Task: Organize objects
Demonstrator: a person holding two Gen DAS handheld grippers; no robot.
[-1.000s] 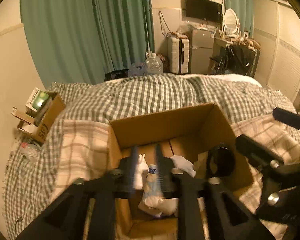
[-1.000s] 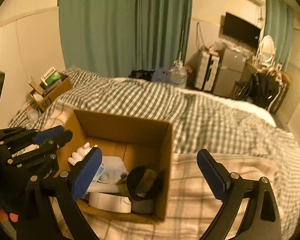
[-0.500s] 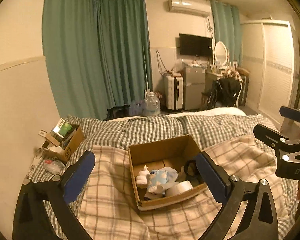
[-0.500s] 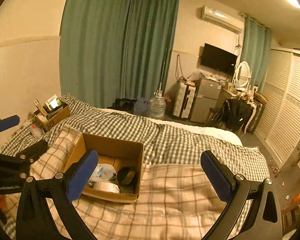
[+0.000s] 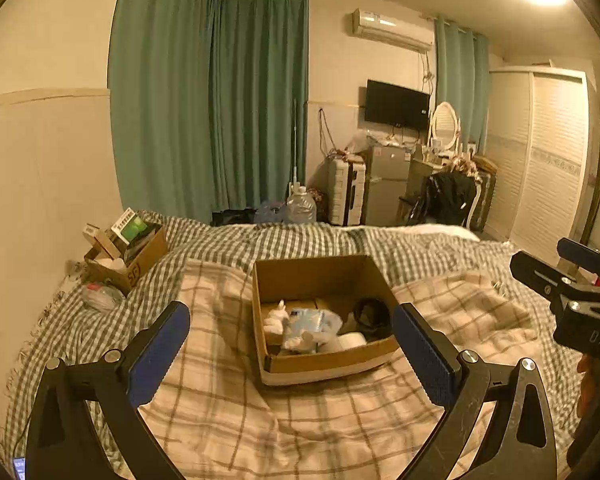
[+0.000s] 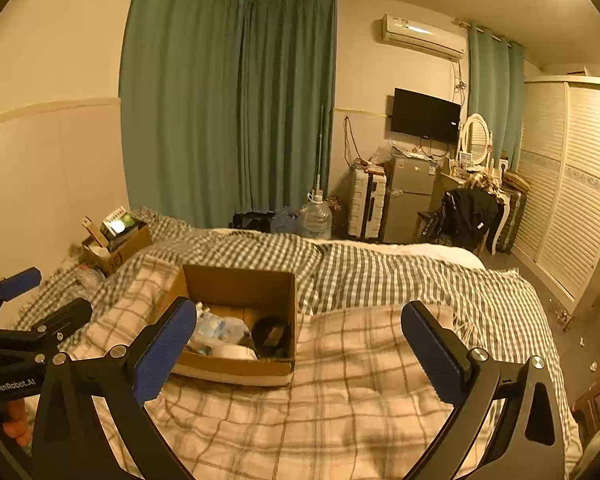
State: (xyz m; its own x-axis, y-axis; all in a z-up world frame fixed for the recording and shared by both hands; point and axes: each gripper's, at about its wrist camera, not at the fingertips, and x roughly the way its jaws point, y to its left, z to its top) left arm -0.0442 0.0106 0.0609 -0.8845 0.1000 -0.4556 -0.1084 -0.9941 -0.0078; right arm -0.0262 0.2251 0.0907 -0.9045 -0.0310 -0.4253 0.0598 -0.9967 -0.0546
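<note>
Cardboard box (image 5: pixel 320 276) sits on the plaid blanket (image 5: pixel 228 412) in the middle of the bed, and both tongs have pulled well back and up from it since a second ago, when the left gripper (image 5: pixel 292 350) was pinched nearly shut down inside it over a pale packet (image 5: pixel 306 320). Now its jaws stand wide apart and hold nothing; the right gripper (image 6: pixel 300 346) is equally wide and empty. The packet lies loose in the box beside a white roll (image 5: pixel 350 340), a small white figure (image 5: pixel 274 318) and a dark round thing (image 5: pixel 372 314). Judging by that, the item is dropped off and the tidying looks close to finished, as nothing else lies loose on the blanket
</note>
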